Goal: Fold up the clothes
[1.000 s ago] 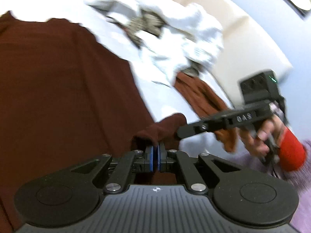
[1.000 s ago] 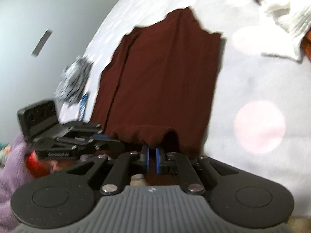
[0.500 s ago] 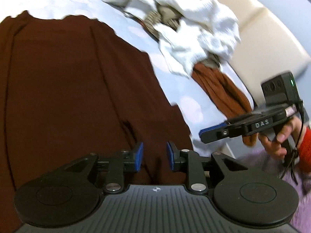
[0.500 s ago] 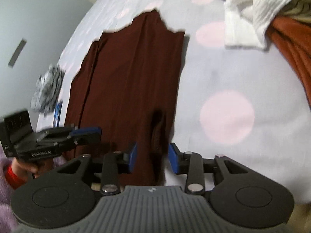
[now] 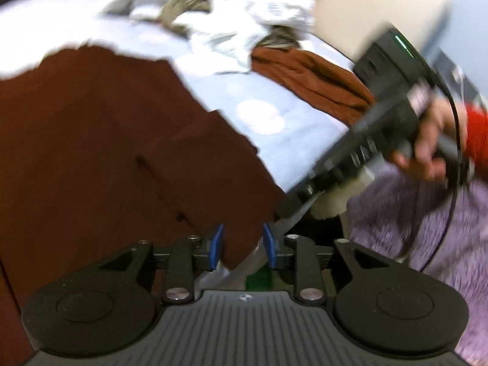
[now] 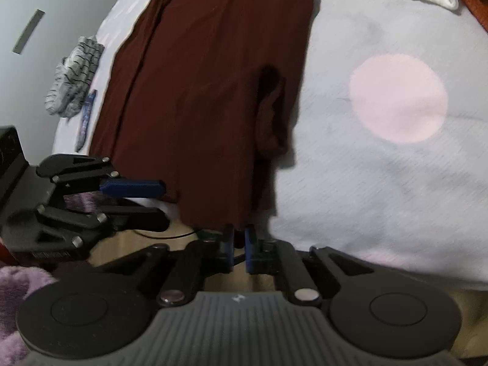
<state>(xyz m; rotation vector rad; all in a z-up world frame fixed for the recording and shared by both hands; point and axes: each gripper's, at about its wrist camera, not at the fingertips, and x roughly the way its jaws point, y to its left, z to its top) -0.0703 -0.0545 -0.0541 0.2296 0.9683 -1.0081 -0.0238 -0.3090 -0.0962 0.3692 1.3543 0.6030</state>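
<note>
This is a bedroom in a home. A bed (image 6: 381, 183) takes up most of both views, covered with a pale lilac sheet printed with large pink dots. A padded cream headboard (image 5: 366, 9) rises behind it against a plain grey-blue wall (image 6: 45, 0). Loose clothes (image 5: 244, 21) lie heaped on the sheet, and a dark maroon garment (image 6: 213, 76) is spread flat.

- One dark maroon garment (image 6: 213, 76), spread flat
- One rust-orange garment (image 5: 308, 82)
- One striped grey garment (image 6: 73, 76) at nine o'clock
- Two grippers: left gripper (image 5: 243, 245), right gripper (image 6: 239, 248)
</note>
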